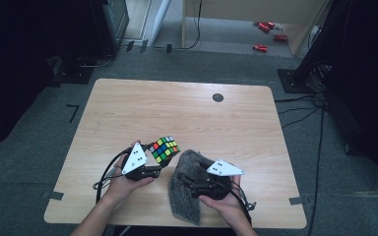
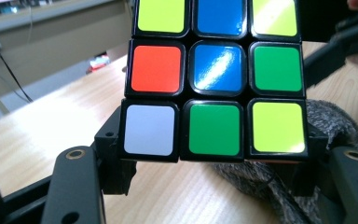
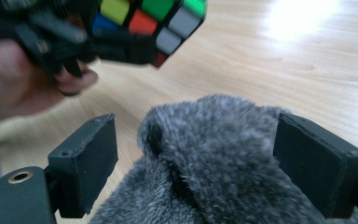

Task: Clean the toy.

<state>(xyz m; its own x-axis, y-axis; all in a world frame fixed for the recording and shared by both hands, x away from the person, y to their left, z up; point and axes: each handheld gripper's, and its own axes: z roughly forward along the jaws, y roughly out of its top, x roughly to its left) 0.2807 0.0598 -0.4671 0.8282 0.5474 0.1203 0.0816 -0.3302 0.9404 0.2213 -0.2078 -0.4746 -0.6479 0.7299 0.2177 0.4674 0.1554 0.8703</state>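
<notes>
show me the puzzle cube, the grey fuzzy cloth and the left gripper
puzzle cube [image 2: 217,68]: left gripper view, on its blue centre sticker.
grey fuzzy cloth [image 3: 214,154]: right gripper view, on the raised fold between the jaws.
left gripper [image 1: 153,169]: high view, at its jaws below the cube.

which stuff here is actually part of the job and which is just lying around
In use:
- puzzle cube, clamped in the left tool, raised off the table
- grey fuzzy pouch, lying between the right tool's open jaws

Lying about:
- red cans on the floor beyond the table
- cables on the floor at the right
</notes>
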